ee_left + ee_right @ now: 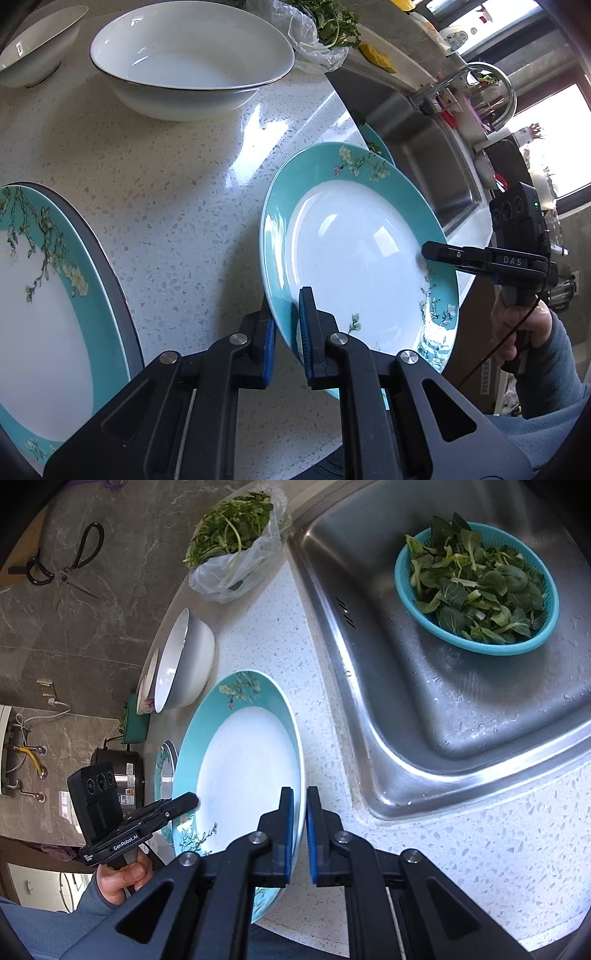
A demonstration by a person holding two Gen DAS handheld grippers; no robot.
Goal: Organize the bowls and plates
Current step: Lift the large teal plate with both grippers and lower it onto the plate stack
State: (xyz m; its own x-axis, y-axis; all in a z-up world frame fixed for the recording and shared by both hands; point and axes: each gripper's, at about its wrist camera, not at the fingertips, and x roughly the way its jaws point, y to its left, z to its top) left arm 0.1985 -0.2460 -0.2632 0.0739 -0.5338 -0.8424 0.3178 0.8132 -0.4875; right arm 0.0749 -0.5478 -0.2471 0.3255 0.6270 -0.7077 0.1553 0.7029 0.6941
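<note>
Two grippers on one teal-rimmed plate [354, 254], tilted, above counter [177, 206] beside sink [461, 709]. Left gripper [288, 325]: narrow, pads clamping near rim. Right gripper [300, 834]: narrow, pads clamping opposite rim. Second plate [40, 288] flat on counter, left. Two white bowls [192, 66] further back. Basket [476, 587] of greens in sink.

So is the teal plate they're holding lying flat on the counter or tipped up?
Tipped up: the teal plate is tilted, its rim pinched by the left gripper and the right gripper.
</note>
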